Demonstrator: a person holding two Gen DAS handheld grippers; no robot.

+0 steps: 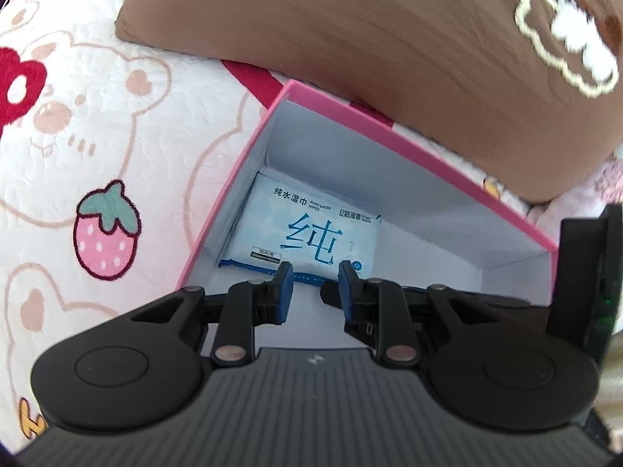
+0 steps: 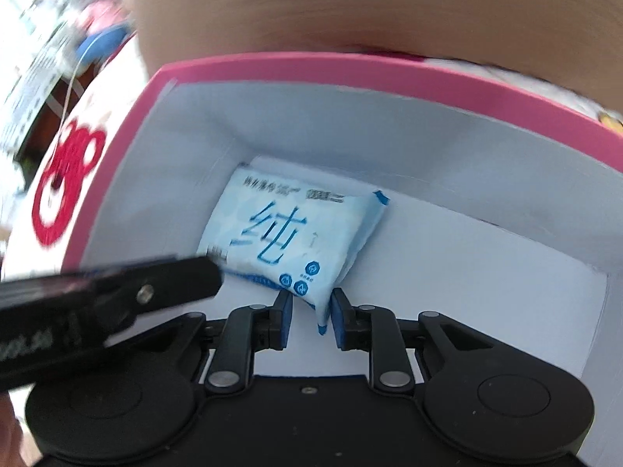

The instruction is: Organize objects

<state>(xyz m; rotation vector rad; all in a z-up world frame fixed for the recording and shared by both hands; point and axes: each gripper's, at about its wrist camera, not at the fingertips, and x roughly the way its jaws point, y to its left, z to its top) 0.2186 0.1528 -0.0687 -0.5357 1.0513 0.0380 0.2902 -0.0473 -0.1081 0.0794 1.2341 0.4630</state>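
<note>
A pale blue pack of wet wipes (image 1: 311,233) lies flat in the far left corner of an open pink box (image 1: 409,148) with a white inside. My left gripper (image 1: 313,276) hovers over the pack's near edge, fingers drawn close together with nothing between them. In the right wrist view the pack (image 2: 284,229) lies in the same box (image 2: 350,66). My right gripper (image 2: 311,303) is shut, and the pack's near corner shows in the narrow gap from above. A left finger (image 2: 155,284) reaches in beside the pack. The right gripper's body (image 1: 584,272) stands at the box's right end.
The box rests on a white quilt (image 1: 97,116) printed with bears and strawberries. A brown pillow (image 1: 350,19) lies right behind the box and overhangs its far wall. The right part of the box floor (image 2: 506,272) is bare. Blurred clutter (image 2: 58,58) lies off the bed's left side.
</note>
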